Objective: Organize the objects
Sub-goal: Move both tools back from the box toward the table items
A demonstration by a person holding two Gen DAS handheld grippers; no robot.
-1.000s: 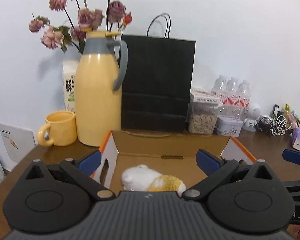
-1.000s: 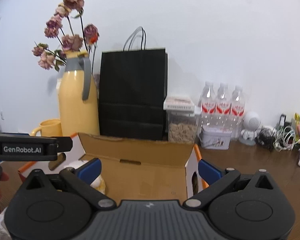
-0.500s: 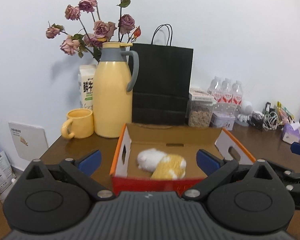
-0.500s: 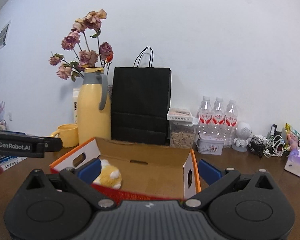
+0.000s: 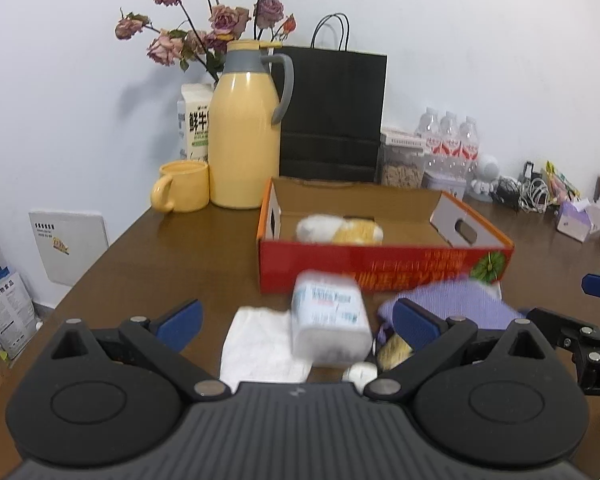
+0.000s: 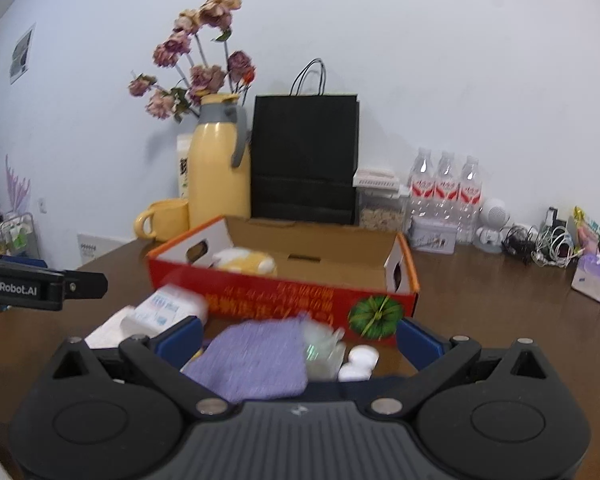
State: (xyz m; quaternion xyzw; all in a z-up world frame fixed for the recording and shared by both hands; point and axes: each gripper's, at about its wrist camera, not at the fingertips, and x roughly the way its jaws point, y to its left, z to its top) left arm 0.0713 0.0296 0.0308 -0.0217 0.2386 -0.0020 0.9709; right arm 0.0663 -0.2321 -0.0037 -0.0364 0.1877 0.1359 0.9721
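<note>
So far only the soft toy [image 5: 339, 230] sits in the red box [image 5: 384, 272]. In front of the box wait a white pack [image 5: 330, 322], purple cloth [image 6: 252, 360] and napkin [image 5: 256, 344]. Both tongs [image 5: 296, 320] [image 6: 298, 338] hang wide apart, holding nothing.

One red cardboard box [image 5: 384, 268] sits mid-table with one plush toy [image 5: 340, 230] inside. Along the table's near edge — one white packet [image 5: 330, 322], one white cloth [image 5: 260, 344], one purple cloth [image 6: 252, 360]. At the far edge: three water bottles [image 6: 446, 188], one yellow jug [image 5: 246, 136], one yellow mug [image 5: 182, 192], one black paper bag [image 5: 332, 114].
</note>
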